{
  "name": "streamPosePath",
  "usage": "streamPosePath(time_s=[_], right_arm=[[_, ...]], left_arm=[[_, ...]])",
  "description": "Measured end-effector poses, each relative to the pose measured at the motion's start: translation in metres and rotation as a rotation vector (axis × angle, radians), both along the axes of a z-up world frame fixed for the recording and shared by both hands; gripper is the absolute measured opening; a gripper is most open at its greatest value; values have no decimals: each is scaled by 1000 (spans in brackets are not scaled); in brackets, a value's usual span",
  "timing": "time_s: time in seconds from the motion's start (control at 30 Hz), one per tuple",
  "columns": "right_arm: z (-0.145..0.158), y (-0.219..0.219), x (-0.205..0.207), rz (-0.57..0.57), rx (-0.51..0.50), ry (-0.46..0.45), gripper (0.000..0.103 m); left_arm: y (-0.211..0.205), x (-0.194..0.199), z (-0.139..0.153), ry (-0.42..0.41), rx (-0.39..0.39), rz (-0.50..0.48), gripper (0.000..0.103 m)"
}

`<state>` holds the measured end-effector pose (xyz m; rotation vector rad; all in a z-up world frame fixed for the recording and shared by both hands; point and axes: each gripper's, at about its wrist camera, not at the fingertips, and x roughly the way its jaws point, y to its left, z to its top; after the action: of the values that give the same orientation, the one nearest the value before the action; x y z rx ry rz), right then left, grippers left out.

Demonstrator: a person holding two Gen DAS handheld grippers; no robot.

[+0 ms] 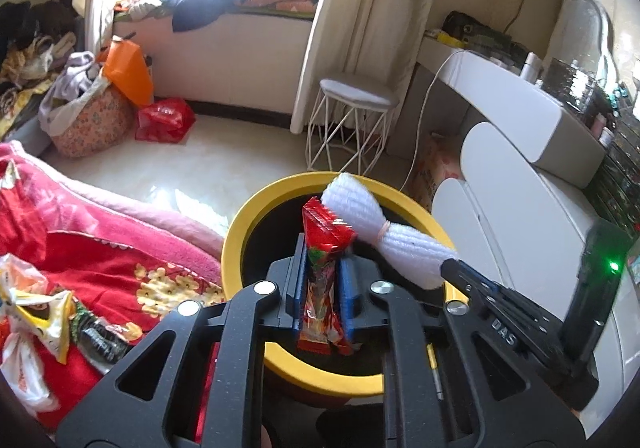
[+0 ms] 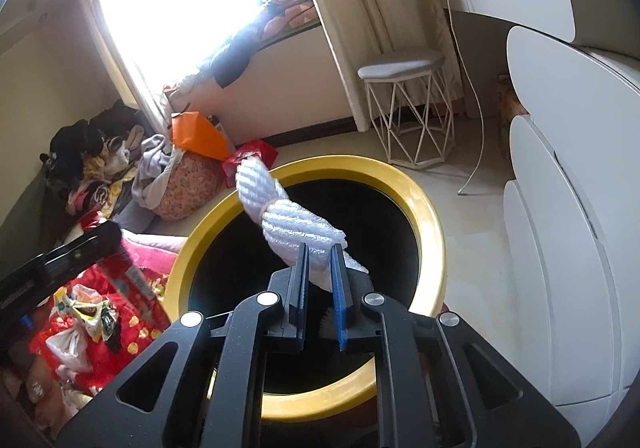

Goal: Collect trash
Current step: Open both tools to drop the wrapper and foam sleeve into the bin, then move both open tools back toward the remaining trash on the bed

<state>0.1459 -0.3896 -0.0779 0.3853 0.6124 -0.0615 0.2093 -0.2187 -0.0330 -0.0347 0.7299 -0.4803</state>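
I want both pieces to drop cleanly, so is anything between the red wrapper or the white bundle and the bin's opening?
Nothing visible. The red wrapper in the left gripper and the white bundle in the right gripper both hang over the yellow-rimmed bin, whose dark mouth looks unobstructed.

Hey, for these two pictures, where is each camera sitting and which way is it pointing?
Left wrist: on the left gripper, looking down over its fingers at a red wrapper above the yellow bin; the right gripper shows too.
Right wrist: on the right gripper, looking down at a white rope bundle above the bin.
Shared: bin, rope bundle, wire stool.
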Motion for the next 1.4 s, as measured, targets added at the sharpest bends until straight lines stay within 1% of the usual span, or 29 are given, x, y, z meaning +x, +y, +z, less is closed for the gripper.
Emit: streamPosePath(time_s=[0.07, 0.1, 0.13, 0.17, 0.23, 0.27, 0.33, 0.4, 0.43, 0.47, 0.6, 0.67, 0.73, 0.77, 0.87, 0.93, 1.13, 1.4], right_arm=[[-1, -2, 2, 1, -1, 2, 20], [-1, -2, 2, -1, 1, 1, 23], [-1, -3, 1, -6, 4, -2, 30], [-1, -3, 1, -10, 5, -3, 34], [-1, -3, 1, -14, 11, -3, 35], [-1, -4, 2, -14, 16, -3, 38], [0, -3, 1, -16, 22, -7, 42], [2, -2, 0, -11, 19, -14, 43], [3, -2, 0, -9, 17, -20, 46], [5, -1, -1, -6, 17, -28, 50], [10, 5, -2, 5, 6, -49, 56], [13, 10, -2, 11, -7, -60, 61], [15, 13, -3, 18, -16, -67, 64], [17, 14, -3, 20, -18, -72, 67], [21, 16, -5, 20, -16, -91, 73], [24, 19, -7, 19, -17, -101, 76], [31, 30, -14, 15, -8, -142, 79], [43, 58, -20, 78, -37, -194, 84]], left_arm=[[2, 3, -3, 15, -1, 13, 31], [4, 3, -3, 20, -6, 16, 34], [7, 1, -4, 24, -15, 21, 41], [10, 0, -3, 23, -19, 26, 47], [17, -4, -3, 21, -31, 36, 53], [20, -5, -3, 21, -38, 39, 56], [25, -8, -2, 24, -49, 46, 60], [31, -12, 1, 21, -65, 58, 62], [34, -15, 3, 16, -69, 66, 67], [36, -17, 6, 9, -69, 73, 71], [45, -27, 15, -33, -57, 94, 78], [50, -33, 20, -48, -56, 109, 89], [55, -37, 24, -65, -57, 121, 91], [59, -41, 25, -75, -56, 126, 92], [67, -48, 30, -97, -51, 148, 92], [72, -51, 32, -104, -53, 164, 92], [95, -61, 36, -128, -53, 209, 92], [126, -72, 42, -155, -66, 270, 92]])
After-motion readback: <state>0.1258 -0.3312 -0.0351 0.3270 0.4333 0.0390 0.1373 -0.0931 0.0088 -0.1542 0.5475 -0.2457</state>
